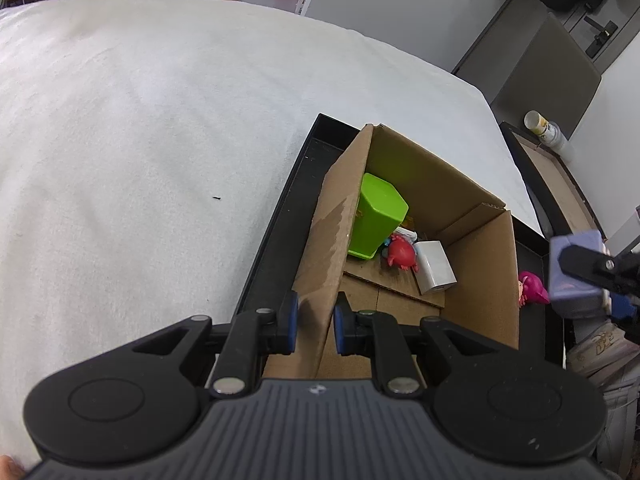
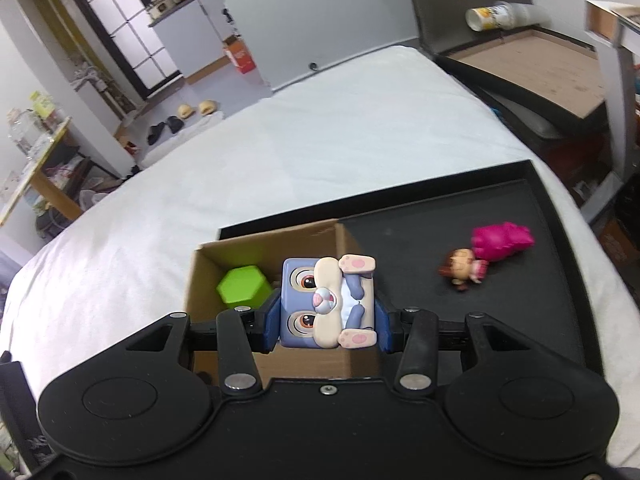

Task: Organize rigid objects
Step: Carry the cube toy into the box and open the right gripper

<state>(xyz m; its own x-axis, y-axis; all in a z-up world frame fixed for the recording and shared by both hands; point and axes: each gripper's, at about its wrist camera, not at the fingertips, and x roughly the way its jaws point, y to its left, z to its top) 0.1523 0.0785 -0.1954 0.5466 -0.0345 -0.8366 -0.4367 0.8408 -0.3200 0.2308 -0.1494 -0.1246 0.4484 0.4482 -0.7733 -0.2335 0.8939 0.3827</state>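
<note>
Two hazards stand out. Your left hand-held gripper (image 1: 314, 326) straddles the near wall of the cardboard box (image 1: 476, 280) on the black tray (image 2: 560, 240), blue pads either side of the flap; whether they truly pinch it, you cannot tell, and a twist could tip the box and spill the green hexagonal cup (image 1: 378, 216). Your right hand-held gripper (image 2: 326, 322) is clamped on the blue bunny cube (image 2: 320, 304), just over the box's right wall ahead; released early, it may strike that edge and tumble toward the pink-haired doll (image 2: 488, 252) lying to its right.
</note>
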